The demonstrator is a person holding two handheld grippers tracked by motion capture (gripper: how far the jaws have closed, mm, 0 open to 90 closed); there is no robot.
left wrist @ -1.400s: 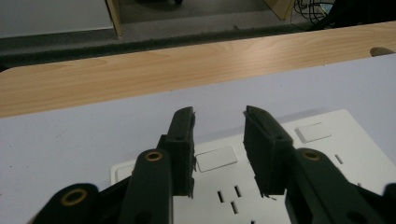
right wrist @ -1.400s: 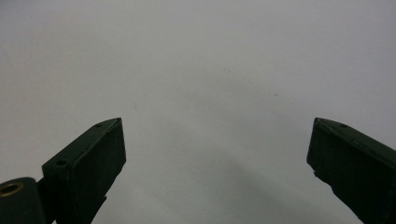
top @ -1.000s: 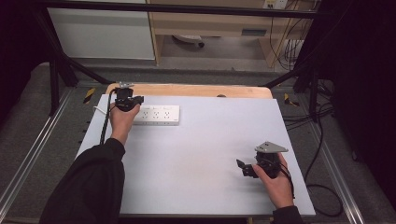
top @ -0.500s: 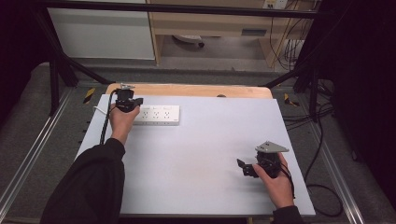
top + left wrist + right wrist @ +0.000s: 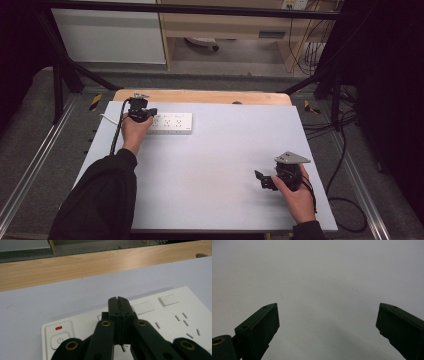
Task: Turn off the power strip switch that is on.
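My left gripper [image 5: 118, 301], jaws clenched empty, hovers over the power strip [image 5: 172, 123]; nudging could slide it. Right gripper [image 5: 264, 179] jaws released.

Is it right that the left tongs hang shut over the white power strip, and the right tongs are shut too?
Not quite. The left tongs are shut over the power strip, but the right tongs stand wide open over bare table, as the right gripper view shows.

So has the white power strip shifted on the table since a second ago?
No. In the high view the power strip lies at the same spot just below the wooden edge of the table, with the shut left gripper over its left end.
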